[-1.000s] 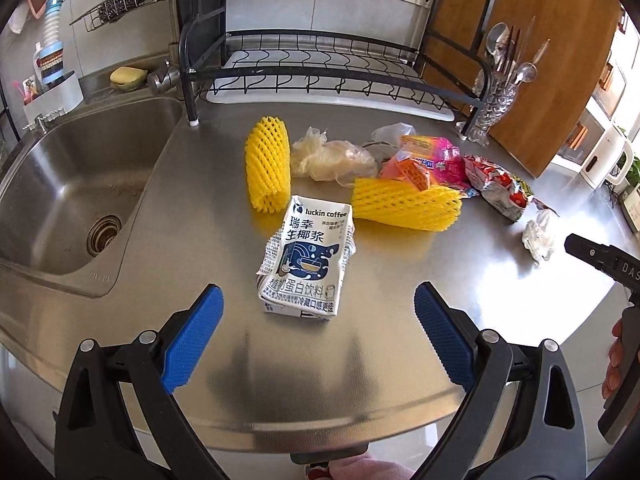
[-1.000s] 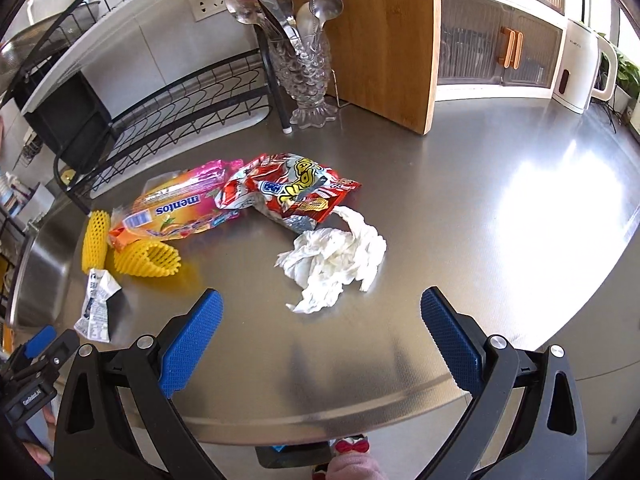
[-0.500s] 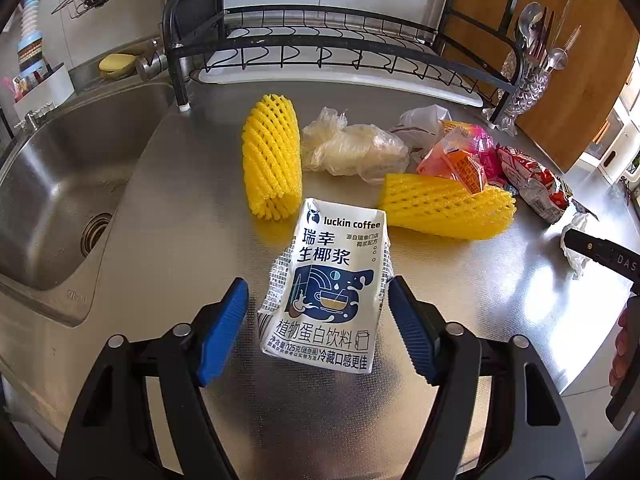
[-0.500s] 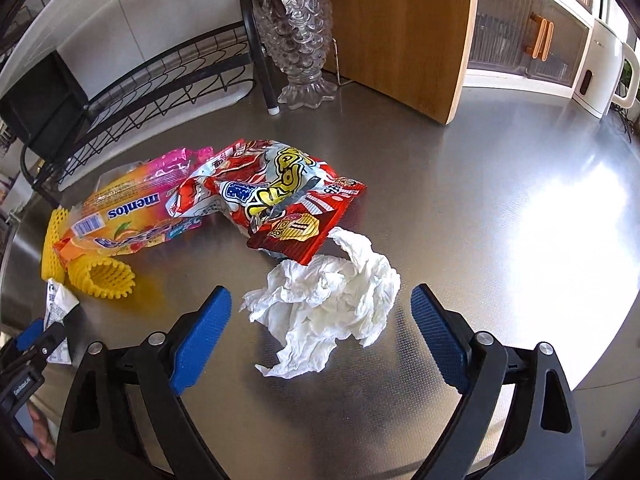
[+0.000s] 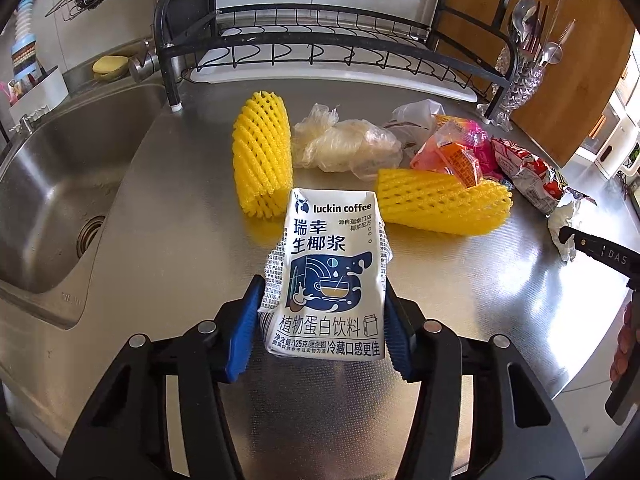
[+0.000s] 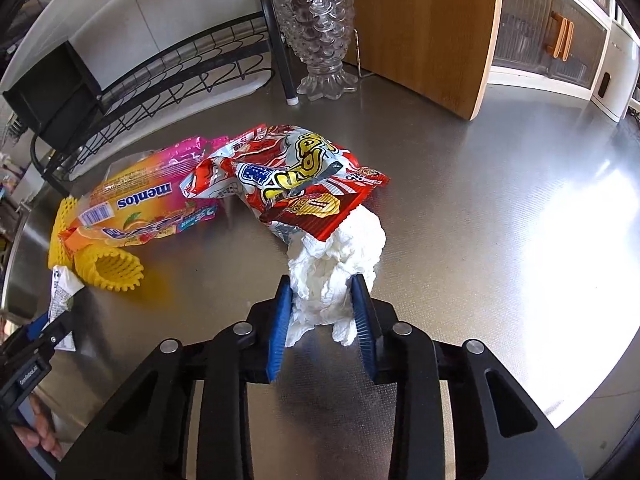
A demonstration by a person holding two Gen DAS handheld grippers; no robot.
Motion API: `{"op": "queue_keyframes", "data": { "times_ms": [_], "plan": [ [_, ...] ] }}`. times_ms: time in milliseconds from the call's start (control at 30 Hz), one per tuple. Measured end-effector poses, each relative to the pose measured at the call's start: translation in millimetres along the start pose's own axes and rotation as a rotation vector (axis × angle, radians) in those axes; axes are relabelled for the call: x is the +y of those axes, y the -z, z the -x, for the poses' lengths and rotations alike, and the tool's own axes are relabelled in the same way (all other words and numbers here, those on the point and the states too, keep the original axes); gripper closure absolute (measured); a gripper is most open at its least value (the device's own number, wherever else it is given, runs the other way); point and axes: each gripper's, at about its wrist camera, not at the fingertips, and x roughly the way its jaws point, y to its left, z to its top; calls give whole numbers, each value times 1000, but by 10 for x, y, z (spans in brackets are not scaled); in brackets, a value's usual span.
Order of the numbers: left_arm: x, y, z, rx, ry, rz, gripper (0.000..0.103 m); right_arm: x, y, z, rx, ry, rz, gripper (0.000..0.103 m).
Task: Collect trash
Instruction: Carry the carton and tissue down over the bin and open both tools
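Left gripper (image 5: 322,326) pinched the crumpled paper carton (image 5: 329,276) between ribbed blue pads; right gripper (image 6: 322,322) squeezed the wadded white tissue (image 6: 336,268).

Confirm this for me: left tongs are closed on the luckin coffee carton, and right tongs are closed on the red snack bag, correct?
Not quite. The right tongs are closed on the crumpled white tissue, not the red snack bag, as the right wrist view shows. The left tongs are indeed closed on the luckin coffee carton.
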Motion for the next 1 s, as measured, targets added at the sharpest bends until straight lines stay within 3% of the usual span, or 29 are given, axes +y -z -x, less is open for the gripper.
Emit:
{"op": "queue_keyframes", "data": {
  "times_ms": [167,433,667,1000],
  "plan": [
    [-95,11,145,-24,8,-23,51,-21,56,124,-10,-29,-24,84],
    [-172,187,539,-64,28,-40,51,49,273,511,-45,-79,-39,84],
    [-219,520,946,-83,62,-49,51,220,650,945,-72,-118,-27,84],
    [-312,1054,1298,-55,88,-75,51,550,1267,1257,-20,-216,43,84]
  ]
}}
